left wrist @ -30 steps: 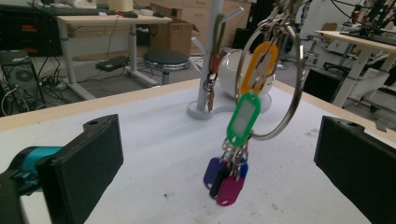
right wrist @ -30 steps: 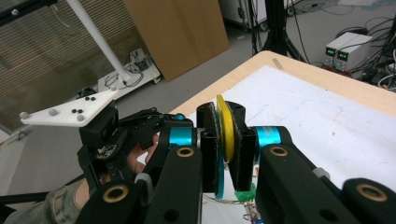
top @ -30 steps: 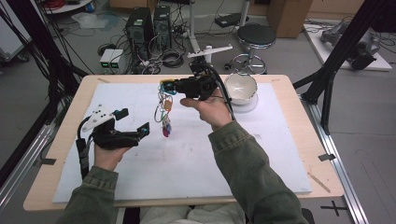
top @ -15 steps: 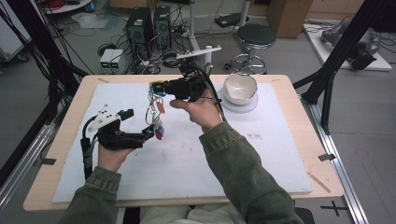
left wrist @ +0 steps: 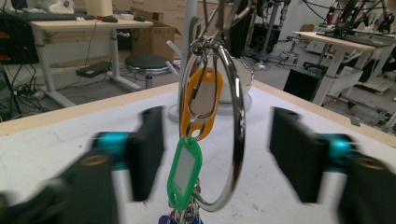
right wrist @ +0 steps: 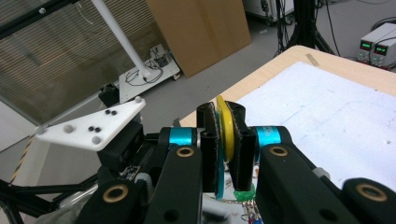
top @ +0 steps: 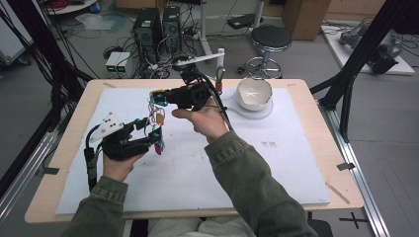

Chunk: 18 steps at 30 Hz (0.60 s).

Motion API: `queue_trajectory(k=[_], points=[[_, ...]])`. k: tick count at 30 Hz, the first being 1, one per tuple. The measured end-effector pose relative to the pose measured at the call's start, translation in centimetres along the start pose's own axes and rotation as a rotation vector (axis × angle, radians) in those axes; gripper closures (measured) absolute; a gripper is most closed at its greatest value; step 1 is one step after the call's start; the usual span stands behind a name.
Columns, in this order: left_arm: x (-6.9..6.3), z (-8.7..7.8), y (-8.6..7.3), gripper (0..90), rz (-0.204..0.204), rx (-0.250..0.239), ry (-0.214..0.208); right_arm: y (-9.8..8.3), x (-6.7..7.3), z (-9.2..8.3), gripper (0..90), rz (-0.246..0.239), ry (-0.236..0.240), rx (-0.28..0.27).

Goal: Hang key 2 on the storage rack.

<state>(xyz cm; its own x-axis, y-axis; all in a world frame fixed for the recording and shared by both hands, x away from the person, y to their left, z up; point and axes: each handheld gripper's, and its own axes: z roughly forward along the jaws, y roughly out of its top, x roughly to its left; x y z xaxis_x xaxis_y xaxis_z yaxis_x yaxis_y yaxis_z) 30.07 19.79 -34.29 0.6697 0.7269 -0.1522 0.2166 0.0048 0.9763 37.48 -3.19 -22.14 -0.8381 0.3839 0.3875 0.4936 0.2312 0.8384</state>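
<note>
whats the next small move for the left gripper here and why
Probably finish closing the left gripper on the big metal ring. The ring, with its orange tag and green tag, hangs between jaws that have just been closing without touching it, while the right gripper pinches a yellow tag above.

Lab, computer towers (top: 158, 27), power supplies (right wrist: 379, 46)
</note>
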Motion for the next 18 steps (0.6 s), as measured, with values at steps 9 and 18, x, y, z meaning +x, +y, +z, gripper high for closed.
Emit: queue_trajectory(k=[9,18], points=[[1.0,-0.8,0.1,86.6,-0.126,-0.043,0.028,-0.6,-0.2,0.4,84.8,0.019,0.010,-0.007],[0.8,-0.8,0.1,86.8,-0.094,-0.047,0.024,-1.1,-0.9,0.2,80.1,0.029,0.010,-0.026]])
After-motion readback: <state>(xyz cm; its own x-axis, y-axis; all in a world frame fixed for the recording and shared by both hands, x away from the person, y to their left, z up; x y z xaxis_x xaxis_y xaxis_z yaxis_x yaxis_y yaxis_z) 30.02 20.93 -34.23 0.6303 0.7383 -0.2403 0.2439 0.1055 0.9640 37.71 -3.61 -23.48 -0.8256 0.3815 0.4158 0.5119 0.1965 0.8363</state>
